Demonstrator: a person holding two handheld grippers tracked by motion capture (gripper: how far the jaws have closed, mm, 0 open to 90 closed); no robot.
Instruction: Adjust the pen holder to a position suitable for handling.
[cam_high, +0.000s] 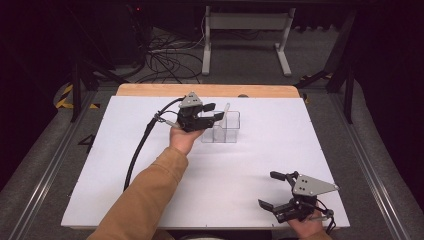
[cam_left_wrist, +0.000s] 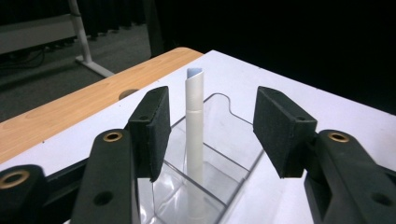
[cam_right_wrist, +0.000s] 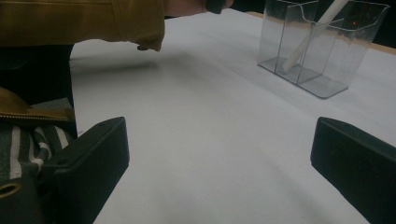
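Paper, rolled into a white tube (cam_left_wrist: 194, 140), stands tilted in a clear plastic holder (cam_high: 231, 129) toward the far middle of the white table (cam_high: 250, 165). My left gripper (cam_high: 216, 111) hovers just at the holder's left side, jaws wide, one pad on each side of the tube and touching nothing as far as I can tell. My right gripper (cam_high: 274, 189) sits at the near right edge, well apart from the holder, jaws wide and empty
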